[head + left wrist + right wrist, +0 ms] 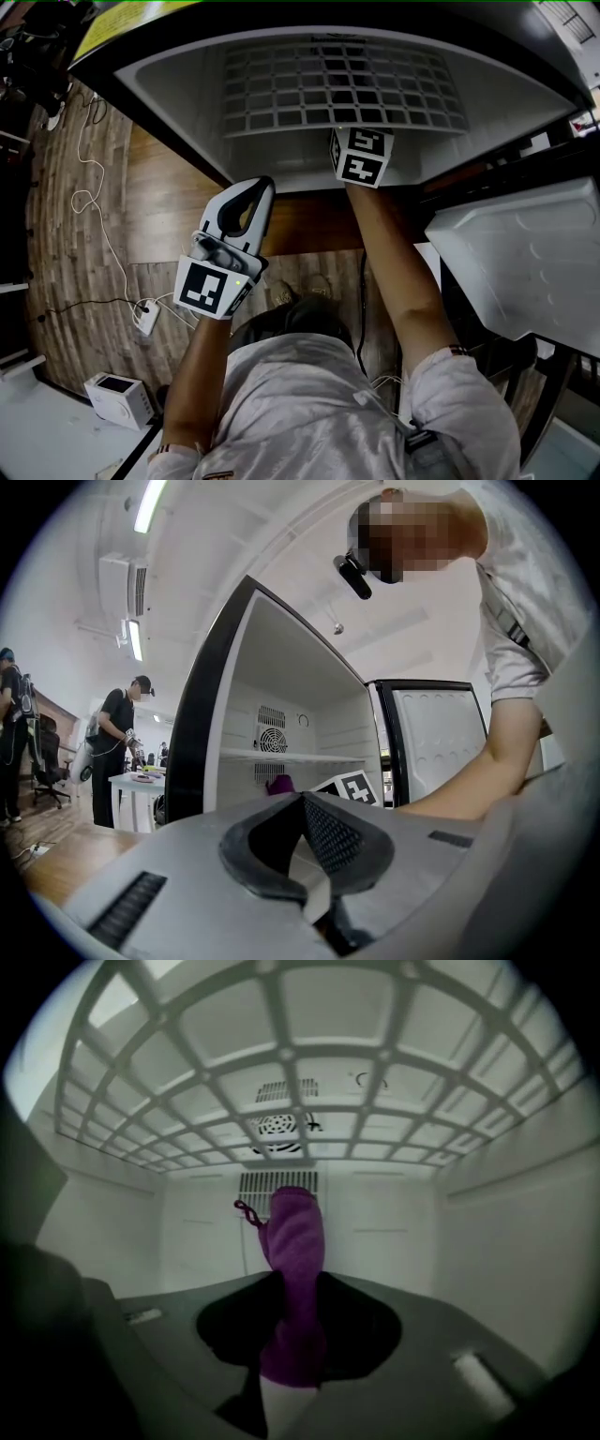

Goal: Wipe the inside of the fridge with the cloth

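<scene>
The purple cloth [295, 1232] sticks up from my right gripper [292, 1283], which is shut on it inside the fridge [187, 103], under the white wire shelf [309, 1072]. In the head view only the right gripper's marker cube [360, 156] shows at the fridge opening; its jaws and the cloth are hidden. From the left gripper view a bit of the cloth [279, 784] shows below the shelf [300, 757]. My left gripper [263, 185] hangs outside the fridge over the wooden floor, its jaws shut on nothing [302, 799].
The fridge door [525, 262] stands open at the right. A fan vent [278, 1126] sits on the back wall. A white cable [94, 202] and a power strip [145, 317] lie on the floor at the left. People stand at a table [131, 780] in the far room.
</scene>
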`<state>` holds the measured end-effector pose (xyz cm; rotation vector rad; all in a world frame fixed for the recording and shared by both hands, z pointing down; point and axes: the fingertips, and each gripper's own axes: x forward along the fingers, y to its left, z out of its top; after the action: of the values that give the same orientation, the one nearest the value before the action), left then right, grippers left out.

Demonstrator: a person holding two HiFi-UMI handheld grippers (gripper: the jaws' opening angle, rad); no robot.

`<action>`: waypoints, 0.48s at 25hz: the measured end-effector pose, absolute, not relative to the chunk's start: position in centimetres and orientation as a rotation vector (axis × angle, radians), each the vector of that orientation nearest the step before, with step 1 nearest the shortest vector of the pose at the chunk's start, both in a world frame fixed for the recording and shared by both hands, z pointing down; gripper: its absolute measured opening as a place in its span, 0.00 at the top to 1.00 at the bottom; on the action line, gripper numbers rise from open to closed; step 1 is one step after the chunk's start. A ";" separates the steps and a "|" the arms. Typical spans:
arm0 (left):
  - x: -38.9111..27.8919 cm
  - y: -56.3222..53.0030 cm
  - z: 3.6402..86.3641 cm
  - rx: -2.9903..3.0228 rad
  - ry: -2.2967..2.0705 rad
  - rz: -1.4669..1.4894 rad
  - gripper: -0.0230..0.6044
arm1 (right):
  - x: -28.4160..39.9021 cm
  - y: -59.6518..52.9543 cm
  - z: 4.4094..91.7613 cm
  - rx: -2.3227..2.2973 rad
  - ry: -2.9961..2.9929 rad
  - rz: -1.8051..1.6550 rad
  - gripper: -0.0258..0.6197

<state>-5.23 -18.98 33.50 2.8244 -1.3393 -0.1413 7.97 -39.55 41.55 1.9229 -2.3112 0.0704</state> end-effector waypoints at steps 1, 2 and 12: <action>-5.2 -19.0 33.4 2.824 -1.339 -0.148 0.96 | 8.6 -39.6 41.7 1.942 -2.298 0.083 0.79; -5.1 -19.0 33.4 2.825 -1.336 -0.150 0.96 | 9.3 -39.6 41.8 1.963 -2.284 0.098 0.79; -4.5 -19.0 33.6 2.831 -1.315 -0.122 0.96 | 15.0 -39.5 41.7 2.192 -2.159 0.238 0.79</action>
<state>-4.48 -18.96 33.59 2.8312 -1.3154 -0.1222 14.99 -39.48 41.68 2.1919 -2.1585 0.2378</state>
